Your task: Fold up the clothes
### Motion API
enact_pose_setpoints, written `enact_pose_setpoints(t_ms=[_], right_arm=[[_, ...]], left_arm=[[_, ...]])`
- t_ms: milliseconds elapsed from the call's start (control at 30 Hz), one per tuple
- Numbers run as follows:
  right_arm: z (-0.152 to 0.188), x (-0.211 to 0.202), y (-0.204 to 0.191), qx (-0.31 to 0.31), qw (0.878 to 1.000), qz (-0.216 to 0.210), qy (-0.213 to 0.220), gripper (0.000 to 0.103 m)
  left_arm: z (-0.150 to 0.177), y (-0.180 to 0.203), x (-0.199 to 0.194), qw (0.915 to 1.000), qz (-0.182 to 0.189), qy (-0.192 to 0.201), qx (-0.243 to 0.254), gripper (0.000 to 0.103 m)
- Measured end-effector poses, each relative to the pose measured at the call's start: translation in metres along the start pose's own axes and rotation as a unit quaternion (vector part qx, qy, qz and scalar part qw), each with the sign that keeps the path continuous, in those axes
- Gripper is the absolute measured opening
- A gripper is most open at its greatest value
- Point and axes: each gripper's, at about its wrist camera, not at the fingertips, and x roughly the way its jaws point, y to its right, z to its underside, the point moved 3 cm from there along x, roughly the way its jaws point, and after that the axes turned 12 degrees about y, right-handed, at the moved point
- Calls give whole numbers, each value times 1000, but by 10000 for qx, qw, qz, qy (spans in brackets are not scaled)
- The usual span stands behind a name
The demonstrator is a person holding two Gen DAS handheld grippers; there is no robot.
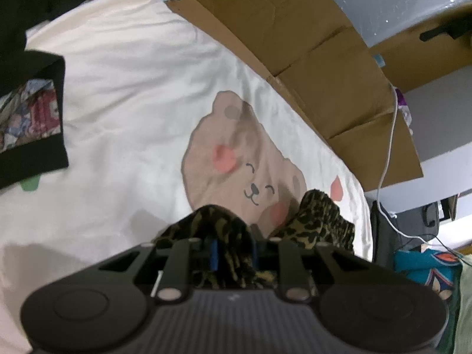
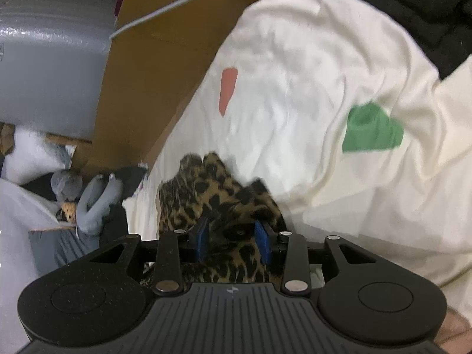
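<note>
A leopard-print garment (image 1: 218, 230) is bunched between the blue pads of my left gripper (image 1: 234, 252), which is shut on it; another fold of it (image 1: 318, 221) rises to the right. In the right wrist view the same leopard-print garment (image 2: 206, 194) fills my right gripper (image 2: 233, 240), shut on the cloth with its blue pads (image 2: 202, 240) pressing both sides. Both grippers hold the garment above a white bedsheet (image 1: 124, 94) printed with a brown bear (image 1: 236, 159).
Cardboard boxes (image 1: 309, 47) line the bed's far edge, with a white cable (image 1: 389, 147) hanging over them. A black garment with a colourful print (image 1: 32, 112) lies at the left. Clutter and a grey plush toy (image 2: 94, 194) sit beyond the bed edge.
</note>
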Motion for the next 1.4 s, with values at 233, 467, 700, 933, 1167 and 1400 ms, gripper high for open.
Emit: enact_pose_setpoints(t_ms=[233, 467, 700, 933, 1167, 1400], right_arm=[[-18, -23, -4, -527, 9980, 150, 302, 37], [-2, -24, -4, -1052, 9939, 311, 52, 37], [12, -11, -11, -1576, 9862, 482, -149, 48], [12, 3, -11, -1889, 9791, 741, -110, 48], [6, 13, -6, -2027, 9756, 838, -78, 48], [8, 28, -12, -2305, 9692, 855, -138, 48]], left_arm=[[-8, 6, -20, 9995, 32, 209, 230, 22], [-17, 5, -39, 9969, -164, 505, 575, 26], [-10, -1, -22, 9922, -549, 448, 1021, 27], [-3, 1, 0, 9863, -733, 333, 1442, 27], [4, 8, 26, 9826, -739, 124, 1697, 27], [13, 13, 47, 9764, -930, -26, 1948, 28]])
